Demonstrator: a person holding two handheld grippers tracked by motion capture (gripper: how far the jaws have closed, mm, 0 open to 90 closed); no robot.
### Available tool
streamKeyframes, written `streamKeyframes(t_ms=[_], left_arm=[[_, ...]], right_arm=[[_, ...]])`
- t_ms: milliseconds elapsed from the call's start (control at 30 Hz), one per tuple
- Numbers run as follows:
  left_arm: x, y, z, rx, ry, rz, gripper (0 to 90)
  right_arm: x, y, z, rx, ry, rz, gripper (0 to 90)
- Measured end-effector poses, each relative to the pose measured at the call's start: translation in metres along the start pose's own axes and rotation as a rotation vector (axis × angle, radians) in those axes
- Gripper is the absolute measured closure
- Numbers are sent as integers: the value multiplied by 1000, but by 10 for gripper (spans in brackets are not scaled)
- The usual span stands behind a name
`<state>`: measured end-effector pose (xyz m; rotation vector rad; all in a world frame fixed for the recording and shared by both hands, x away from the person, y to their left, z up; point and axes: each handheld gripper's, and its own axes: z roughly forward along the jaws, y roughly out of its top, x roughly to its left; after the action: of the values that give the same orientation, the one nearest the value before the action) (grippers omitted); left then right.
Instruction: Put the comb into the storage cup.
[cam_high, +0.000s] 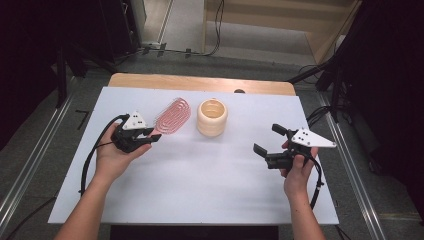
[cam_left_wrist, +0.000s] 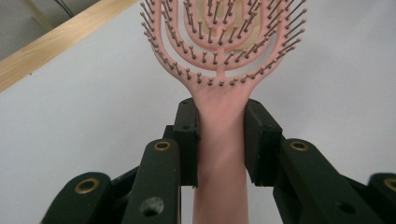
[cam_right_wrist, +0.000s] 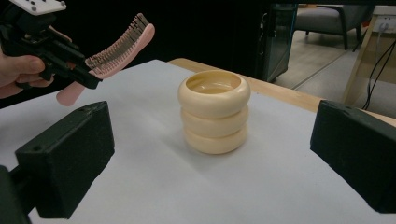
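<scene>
Hairbrush (cam_left_wrist: 219, 51) in pink sits clamped by its handle in my left gripper (cam_high: 150, 136), lifted off the white worktop (cam_high: 200, 175) just beside the cream ribbed pot (cam_high: 212, 117). My right gripper (cam_high: 269, 139) hangs wide open and empty, well apart, facing that pot.

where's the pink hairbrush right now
High view, left side: the pink hairbrush is lifted off the table, its handle clamped in the left gripper, beside the cream ribbed holder.

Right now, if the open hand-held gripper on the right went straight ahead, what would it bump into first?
Probably the cream ribbed cup: it stands centred between the right hand-held gripper's open jaws, though distance is unclear.
</scene>
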<state>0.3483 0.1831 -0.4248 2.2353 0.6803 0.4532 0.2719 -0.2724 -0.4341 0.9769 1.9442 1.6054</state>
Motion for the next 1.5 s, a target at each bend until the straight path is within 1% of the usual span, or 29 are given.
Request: streamKeyframes(t_ms=[67,200,267,467,533,667,767,833,933,1133,1200,1300,1367,1433,1500], left_arm=[[-2,2,0,-2,7,7,701],[-5,5,1,-29,-10,-3,701],[-6,6,1,-40,-12,-3,701],[-9,9,6,-67,-28,-20,700],[-11,11,7,-74,-33,-20,701],[-15,14,9,-90,-37,-15,701],[-18,16,11,-103,-31,-11,701],[-19,16,12,-112,-34,-16,701],[-22,15,13,-125,-36,-15,701],[-30,16,15,-152,-41,-3,700],[-31,15,17,-164,-50,-12,701],[-34,11,19,-180,-62,-28,701],[-37,9,19,-190,-65,-36,701],[-40,8,20,-212,-72,-53,701],[-44,8,20,-226,-74,-56,701]], right_arm=[[1,4,4,-1,4,4,0],[3,10,12,1,13,-4,0],[4,13,16,5,16,-6,0],[9,20,27,-17,40,20,0],[11,21,32,-18,48,27,0],[15,22,42,-4,58,13,0],[17,22,48,13,64,11,0],[18,23,53,12,68,4,0],[20,22,59,10,86,4,0],[26,20,75,28,111,22,0],[29,20,78,30,121,33,0],[33,19,82,46,124,38,0],[37,19,85,44,136,55,0],[42,19,88,35,142,66,0],[47,20,92,31,159,78,0]])
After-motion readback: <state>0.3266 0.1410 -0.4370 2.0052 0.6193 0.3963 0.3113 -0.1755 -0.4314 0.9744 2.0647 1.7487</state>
